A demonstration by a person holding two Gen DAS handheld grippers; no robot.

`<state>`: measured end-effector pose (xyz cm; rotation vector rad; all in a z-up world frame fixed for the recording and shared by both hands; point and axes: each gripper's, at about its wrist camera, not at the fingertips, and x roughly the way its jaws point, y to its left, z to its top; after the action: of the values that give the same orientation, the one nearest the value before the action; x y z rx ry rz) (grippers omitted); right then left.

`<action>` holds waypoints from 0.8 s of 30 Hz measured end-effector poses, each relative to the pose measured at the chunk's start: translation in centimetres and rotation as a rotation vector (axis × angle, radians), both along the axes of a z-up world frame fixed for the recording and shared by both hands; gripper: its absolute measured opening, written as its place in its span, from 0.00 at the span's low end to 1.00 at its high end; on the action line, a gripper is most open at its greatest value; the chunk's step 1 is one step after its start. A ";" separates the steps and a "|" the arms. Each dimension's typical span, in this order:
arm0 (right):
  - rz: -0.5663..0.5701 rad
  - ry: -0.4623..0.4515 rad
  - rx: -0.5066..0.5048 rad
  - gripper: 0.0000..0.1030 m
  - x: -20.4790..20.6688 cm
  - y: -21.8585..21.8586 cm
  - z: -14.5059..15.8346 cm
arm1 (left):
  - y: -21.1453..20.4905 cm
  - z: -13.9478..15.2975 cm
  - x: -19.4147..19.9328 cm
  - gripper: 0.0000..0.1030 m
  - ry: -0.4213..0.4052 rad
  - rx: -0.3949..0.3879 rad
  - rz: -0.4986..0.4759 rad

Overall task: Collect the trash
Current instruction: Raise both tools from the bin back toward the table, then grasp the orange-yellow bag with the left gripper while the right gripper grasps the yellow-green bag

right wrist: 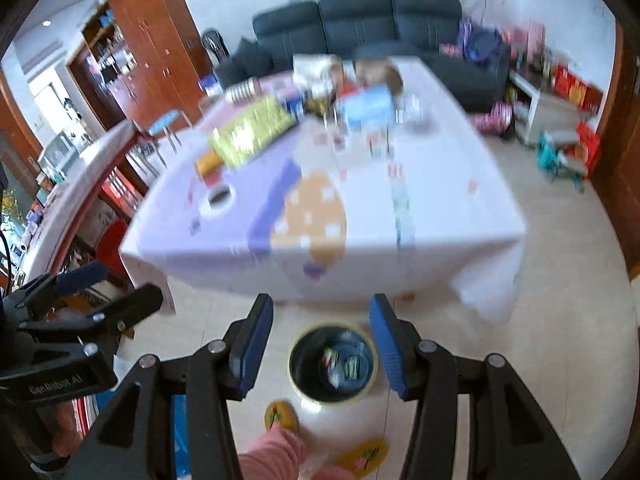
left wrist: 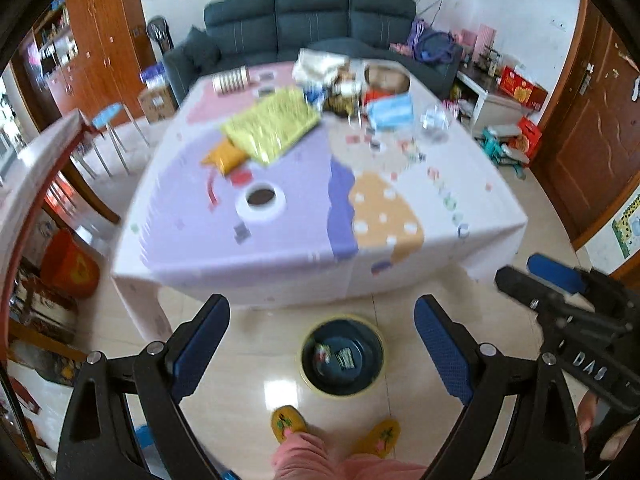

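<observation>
Below, trash bin (right wrist: pixel 333 362), between hand-held gripper (right wrist: pixel 320 344) fingers

I count one desk (left wrist: pixel 460 248), covered by a patterned cloth. On it I count one yellow-green foil bag (left wrist: pixel 272 124), one orange packet (left wrist: pixel 224 157), one roll of white tape (left wrist: pixel 261 199) and one blue face-mask pack (left wrist: pixel 390 111). The far-end clutter is too blurred to count. On the floor: one trash bin (left wrist: pixel 342 354) holding two visible wrappers, and two yellow slippers (left wrist: pixel 287 422).

Round dark trash bin (left wrist: pixel 342 356) upright on floor before table, wrappers inside
</observation>
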<state>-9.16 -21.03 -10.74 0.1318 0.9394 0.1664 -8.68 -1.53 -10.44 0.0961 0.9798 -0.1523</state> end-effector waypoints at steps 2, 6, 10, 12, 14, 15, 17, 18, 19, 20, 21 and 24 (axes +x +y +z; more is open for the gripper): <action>0.018 -0.062 -0.017 0.49 0.5 0.4 2.3 | 0.3 1.9 0.1 0.90 -0.044 0.016 -0.001; 0.051 -0.125 -0.013 0.49 1.3 1.5 5.7 | 0.6 5.3 0.7 0.90 -0.106 0.036 0.012; 0.089 -0.173 0.007 0.49 2.4 2.6 8.0 | 1.2 7.0 1.6 0.90 -0.134 0.057 0.032; 0.101 -0.183 0.006 0.49 2.9 3.2 8.4 | 1.8 7.5 2.1 0.90 -0.133 0.055 0.049; 0.119 -0.173 0.006 0.49 3.7 3.8 8.6 | 2.4 7.9 2.5 0.90 -0.130 0.051 0.066; 0.122 -0.166 0.002 0.49 3.9 4.0 8.6 | 2.8 7.9 2.8 0.90 -0.126 0.047 0.075; 0.127 -0.153 -0.008 0.49 4.9 4.5 8.3 | 3.8 7.7 3.6 0.90 -0.116 0.035 0.090; 0.126 -0.149 -0.015 0.49 5.1 4.7 8.2 | 4.5 7.4 4.5 0.90 -0.104 0.023 0.100; 0.123 -0.137 -0.027 0.49 5.8 5.0 7.8 | 5.0 6.9 5.2 0.90 -0.091 0.008 0.104; 0.120 -0.127 -0.028 0.49 6.3 5.2 7.4 | 5.6 6.5 5.9 0.90 -0.078 -0.010 0.108; 0.118 -0.118 -0.025 0.49 6.6 5.2 7.1 | 6.2 6.0 6.9 0.90 -0.058 -0.031 0.112; 0.101 -0.049 -0.012 0.49 9.2 5.6 5.5 | 8.7 4.0 10.6 0.90 0.007 -0.096 0.128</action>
<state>0.04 -15.47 -5.24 0.0683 0.8987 0.2564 1.94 7.14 -6.42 -0.0548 0.9816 -0.0817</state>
